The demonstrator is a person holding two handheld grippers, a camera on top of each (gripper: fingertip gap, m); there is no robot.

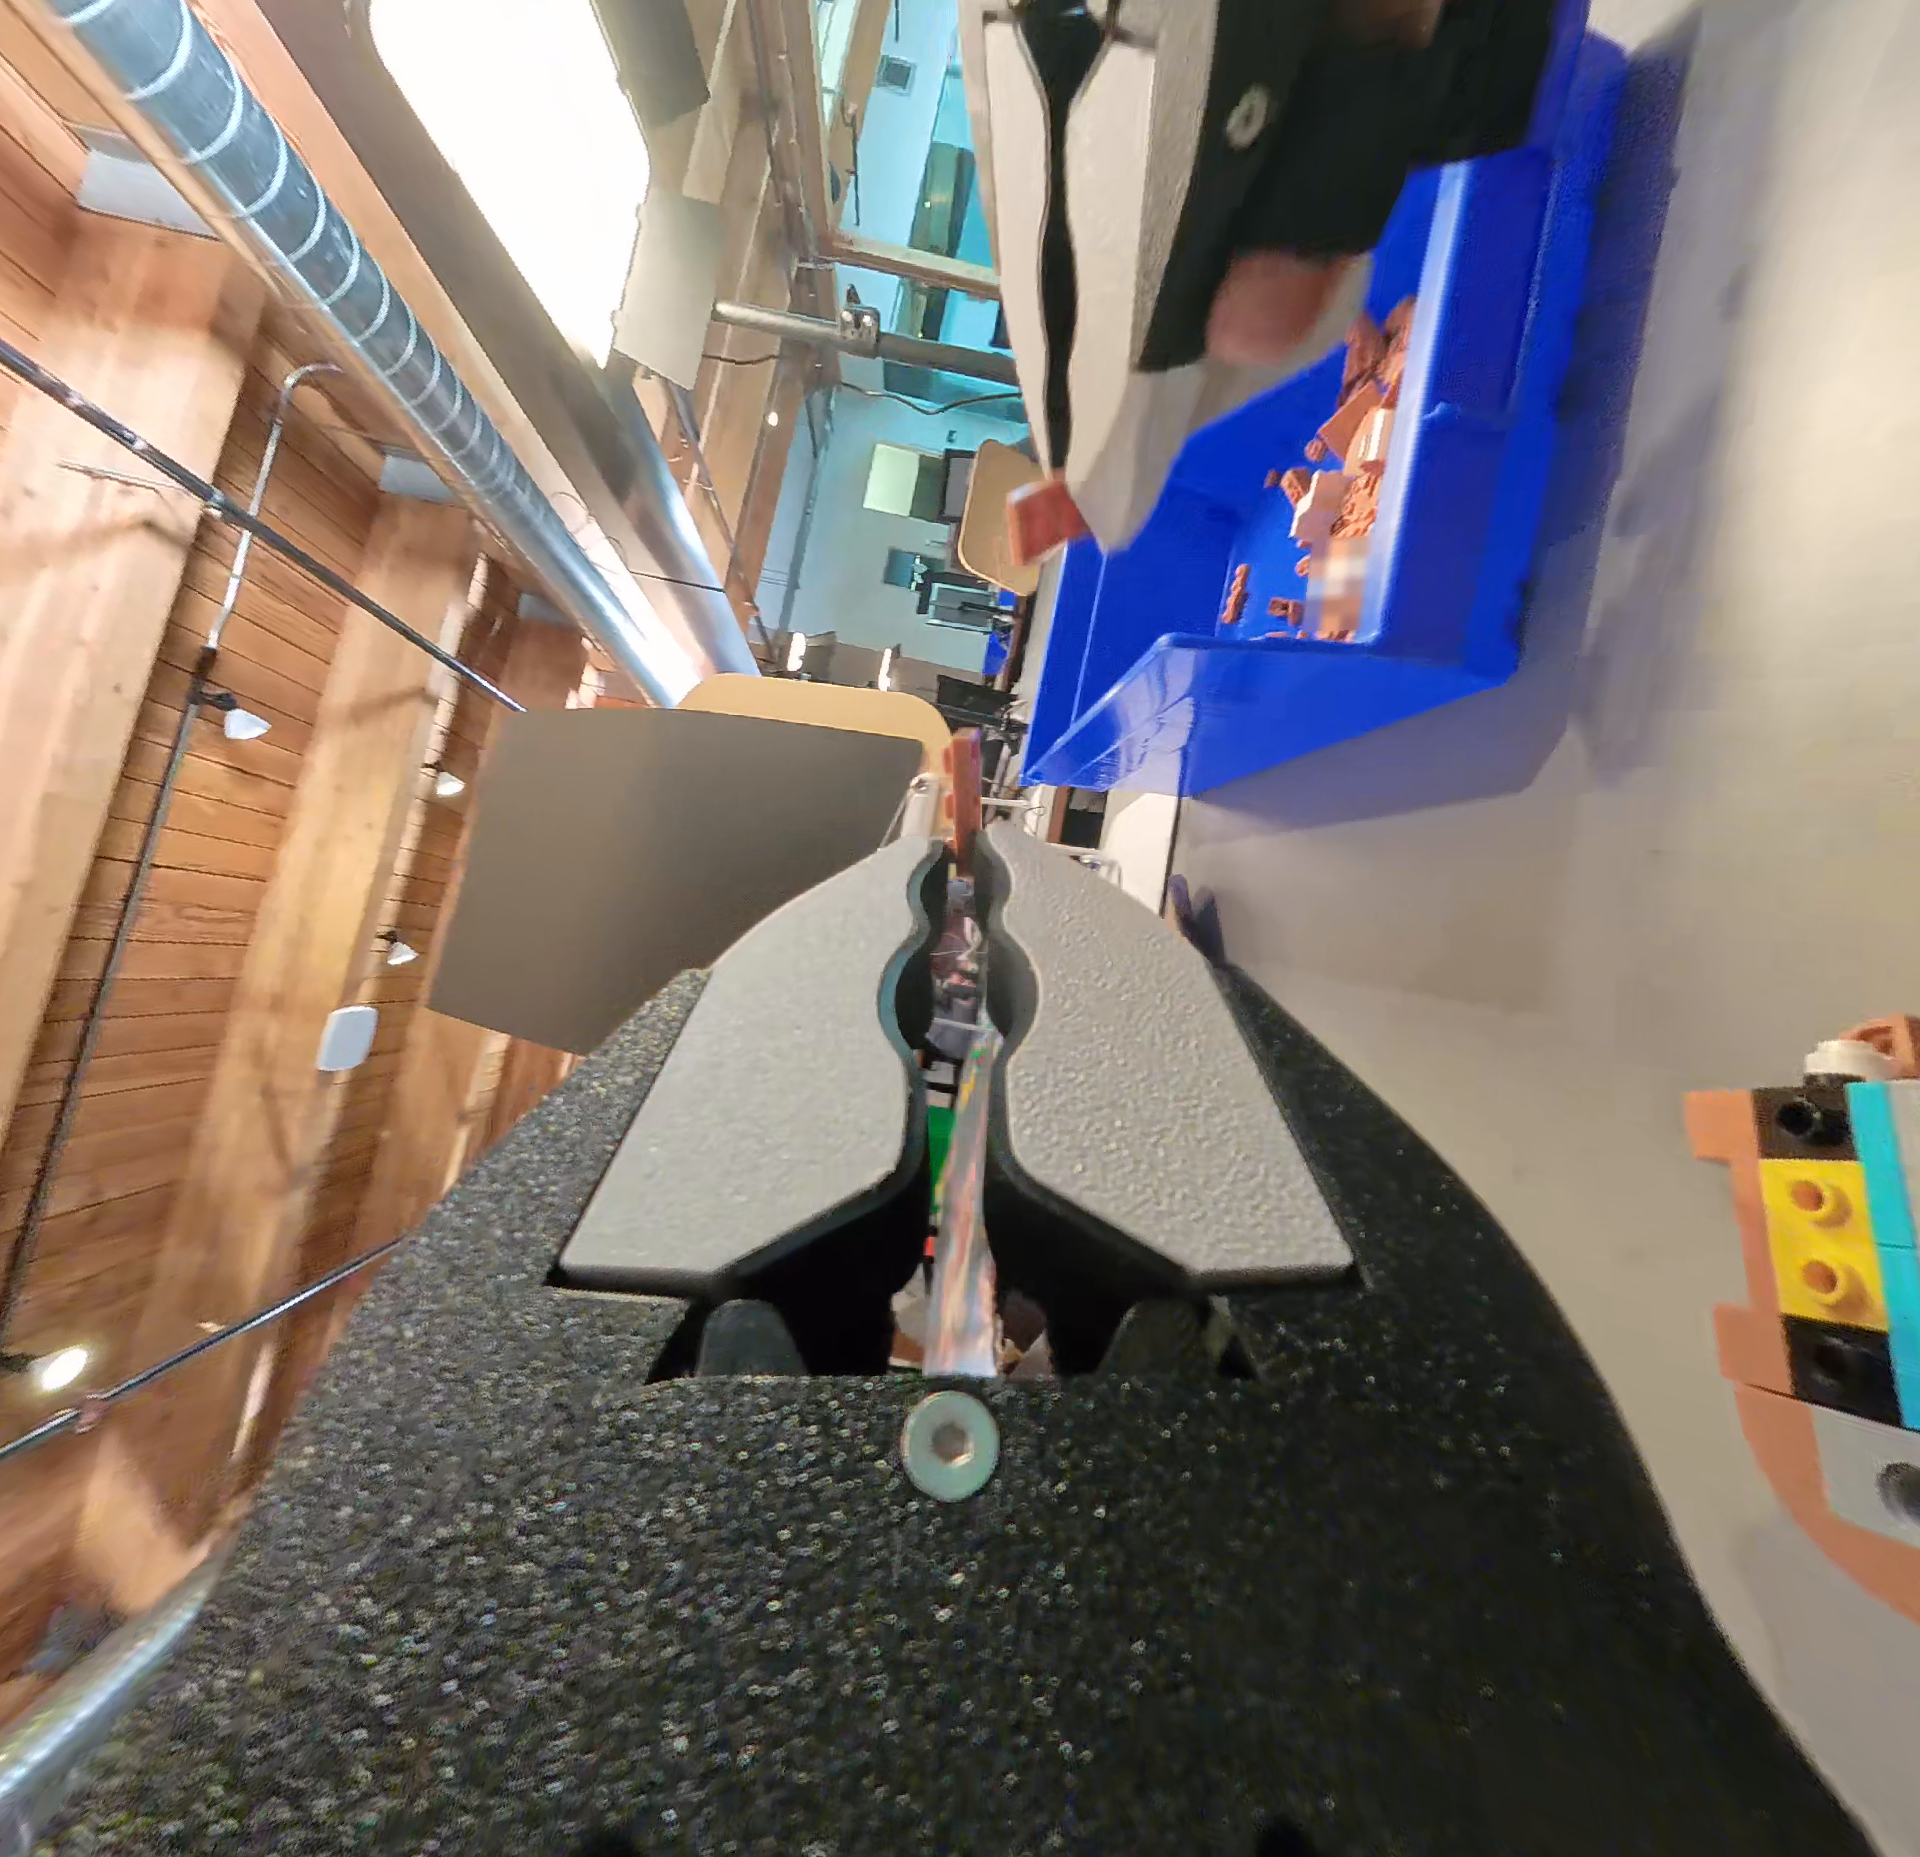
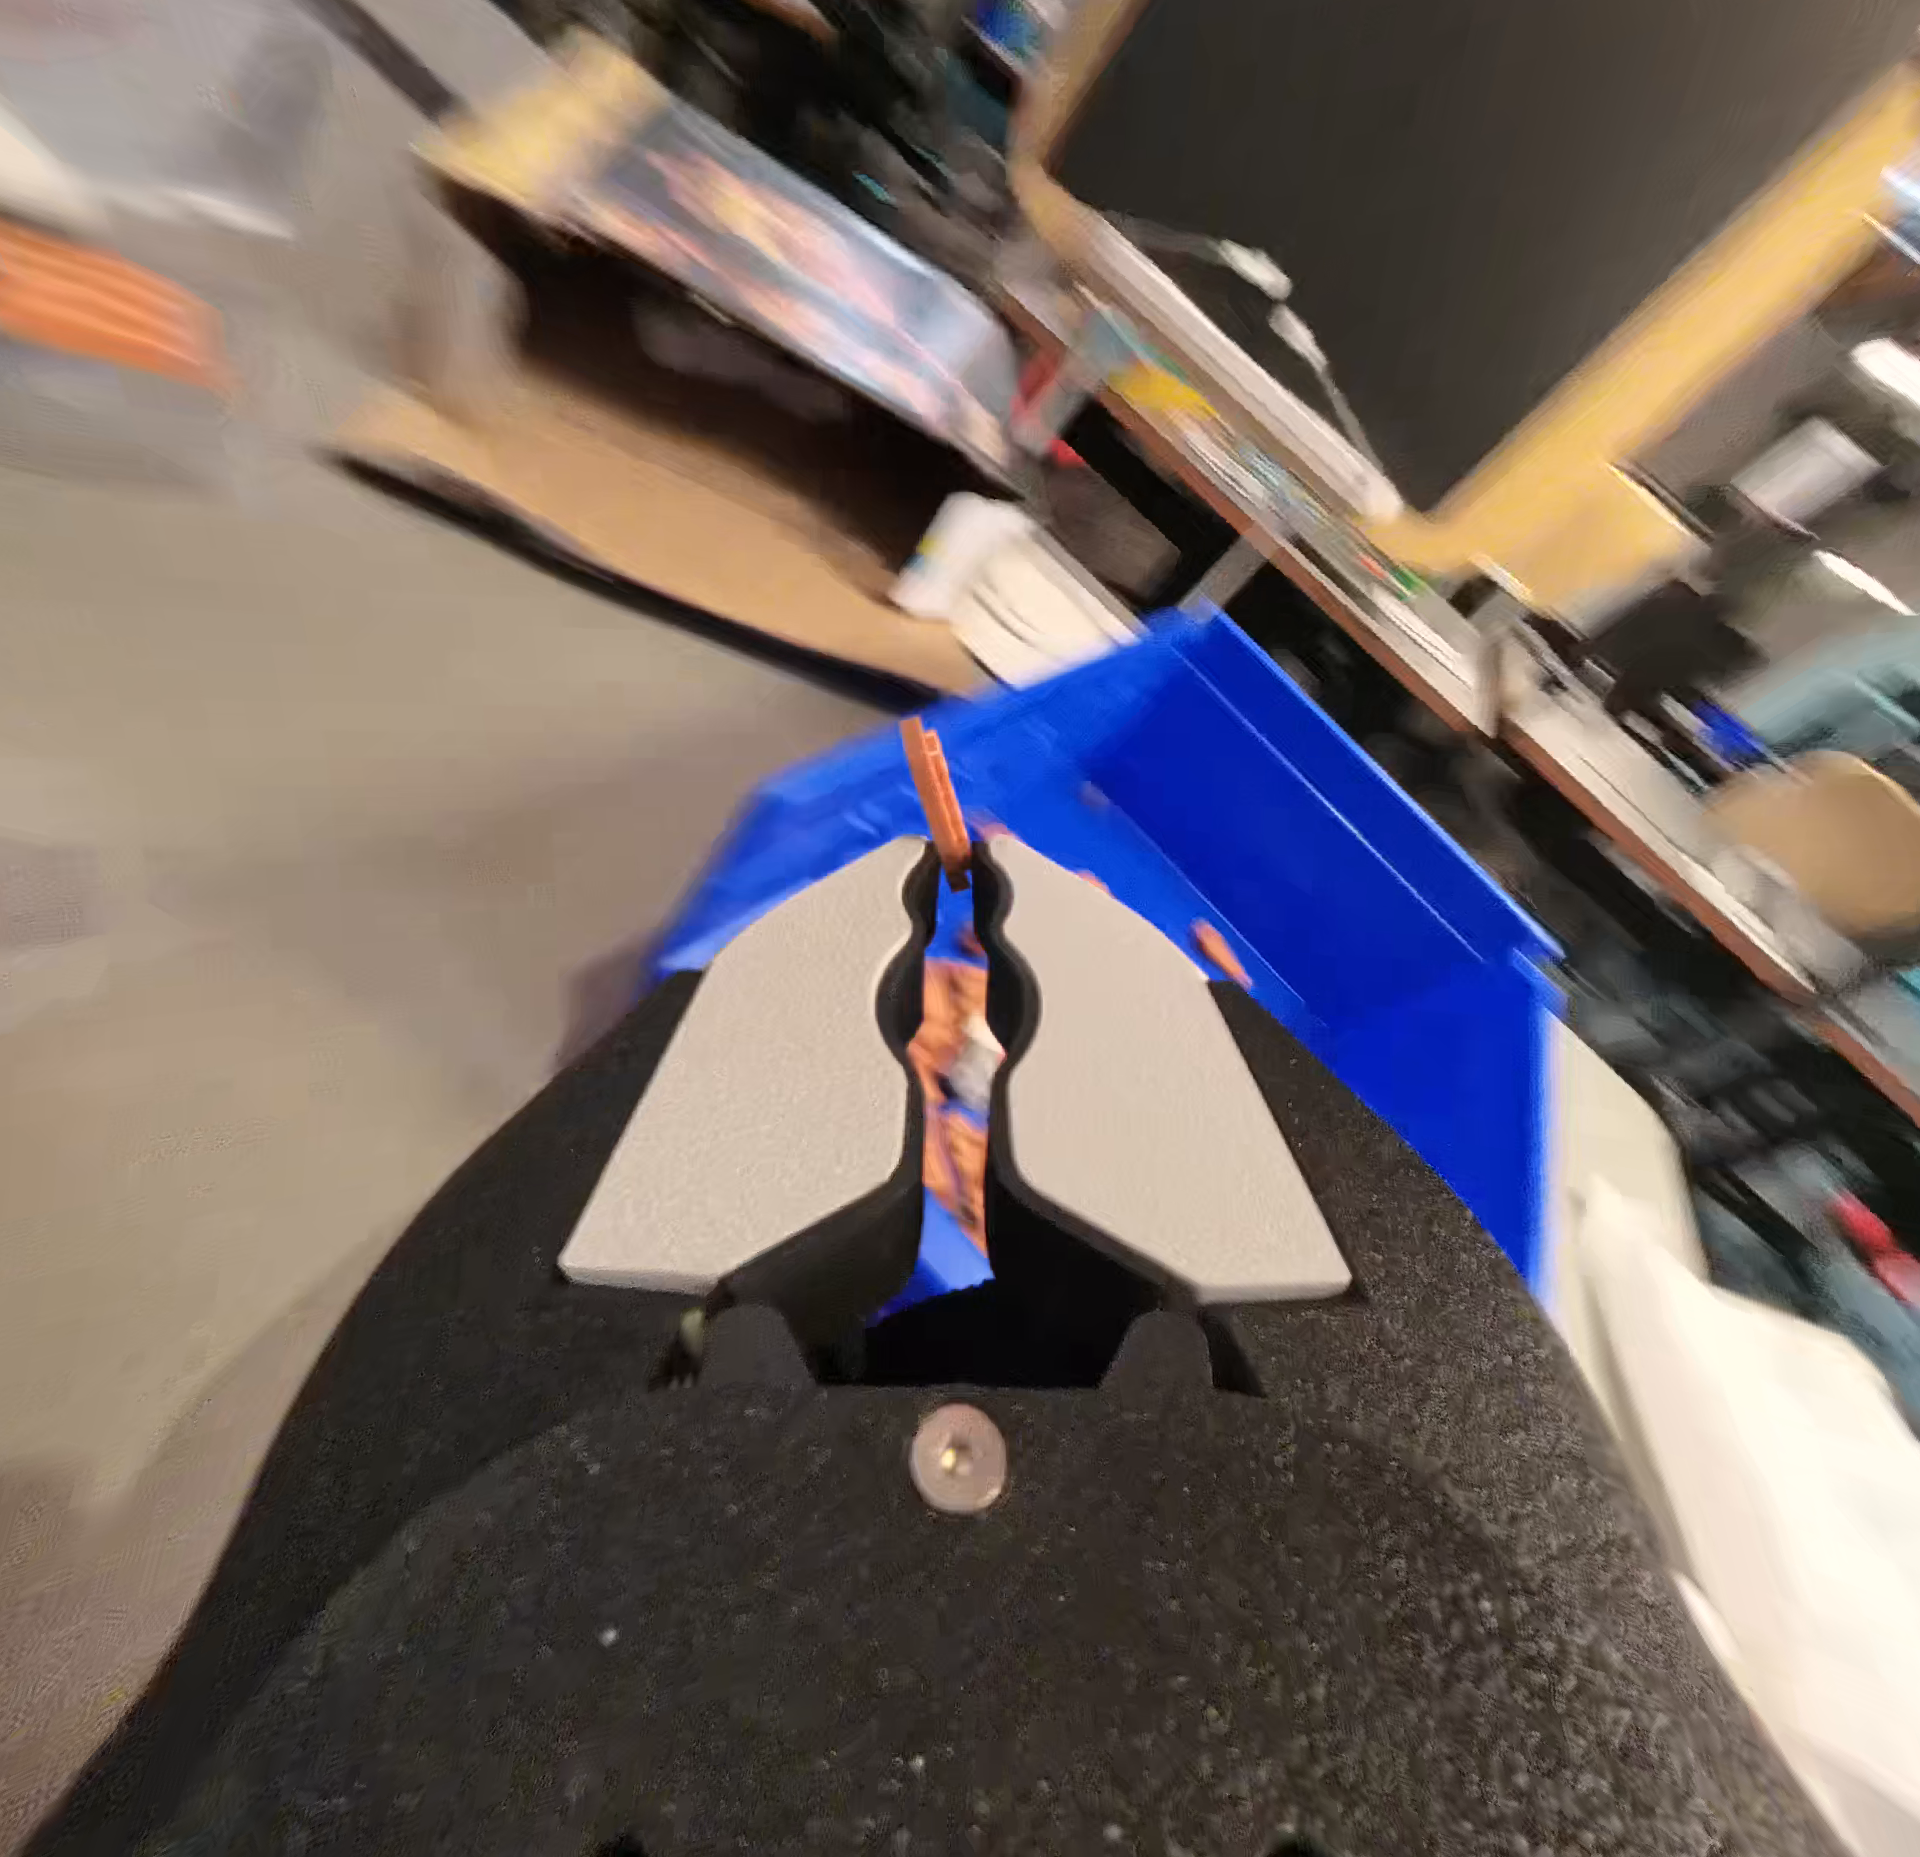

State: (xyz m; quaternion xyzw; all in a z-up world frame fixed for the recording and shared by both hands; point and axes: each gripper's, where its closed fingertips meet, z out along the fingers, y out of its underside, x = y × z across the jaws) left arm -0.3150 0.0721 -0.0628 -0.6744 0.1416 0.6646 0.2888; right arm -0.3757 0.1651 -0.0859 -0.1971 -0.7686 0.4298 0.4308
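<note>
Seen with the left wrist view rolled sideways, so the grey table (image 1: 1558, 976) stands as a wall on the right of that picture and ceiling ducts fill the left. Blue bin (image 1: 1299, 706) resting on the table, its open top facing left in that view, with bare grey surface between the bin and a block model (image 1: 1829, 1277). Plenty of free air on the bin's open side, up to the dark panel (image 1: 665, 862) beyond.

Inside the bin: a loose scatter of reddish-brown bricks (image 1: 1361, 457) heaped toward the far end, near floor mostly bare blue. Model built of black, yellow, teal and grey blocks on a tan plate, lying well apart from the bin at the picture's edge.

Left gripper (image 1: 964, 851) pinched tight on a thin brown plate (image 1: 964, 789), held edge-on, long axis running straight out past the fingertips, level with the bin's near corner. Right gripper (image 2: 956, 851) likewise clamped on a thin orange-brown plate (image 2: 933, 799), long axis pointing forward and leaning slightly left, poised over the bin (image 2: 1299, 872). In the left wrist view, the right gripper (image 1: 1049, 498) raised off the bin's open side with the small brown piece (image 1: 1042, 524) at its tips. Right wrist view heavily motion-blurred; shelving behind the bin indistinct.
</note>
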